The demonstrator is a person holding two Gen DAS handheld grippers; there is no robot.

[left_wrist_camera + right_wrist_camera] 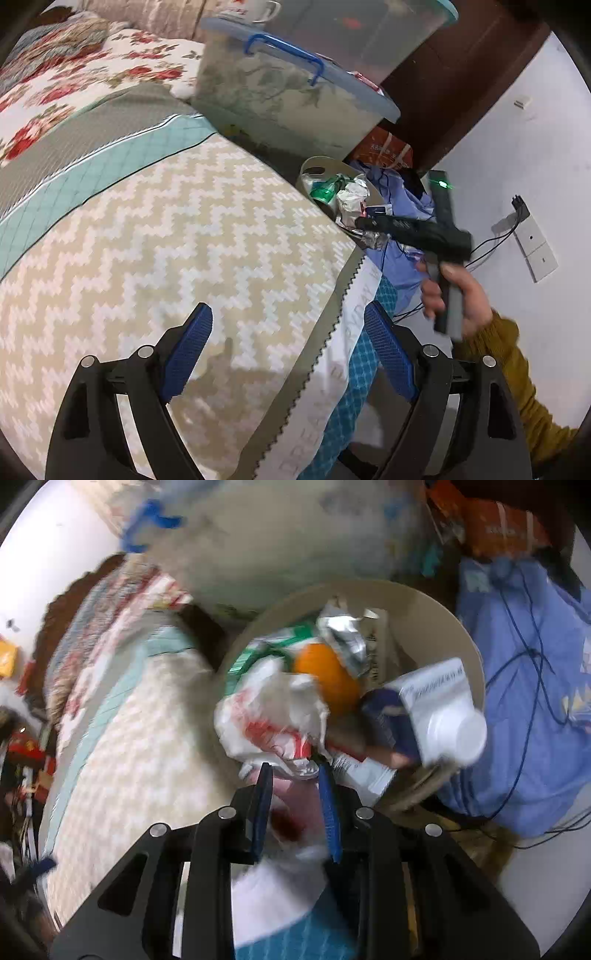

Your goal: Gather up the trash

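A beige trash bin (436,609) stands beside the bed, full of trash: a crumpled white and red plastic bag (269,716), an orange (328,675), a silver foil wrapper (343,638) and a white box (436,698). My right gripper (295,771) hovers at the bin's near rim, jaws narrowly apart, with the crumpled bag's edge between its tips. The bin also shows in the left wrist view (332,181), with my right gripper (364,223) over it. My left gripper (288,321) is open and empty above the bed.
A zigzag-patterned blanket (166,240) covers the bed. A clear storage box with a blue handle (288,81) stands behind the bin. A blue cloth with cables (524,686) and an orange bag (498,524) lie right of the bin. A white wall with sockets (535,243) is at right.
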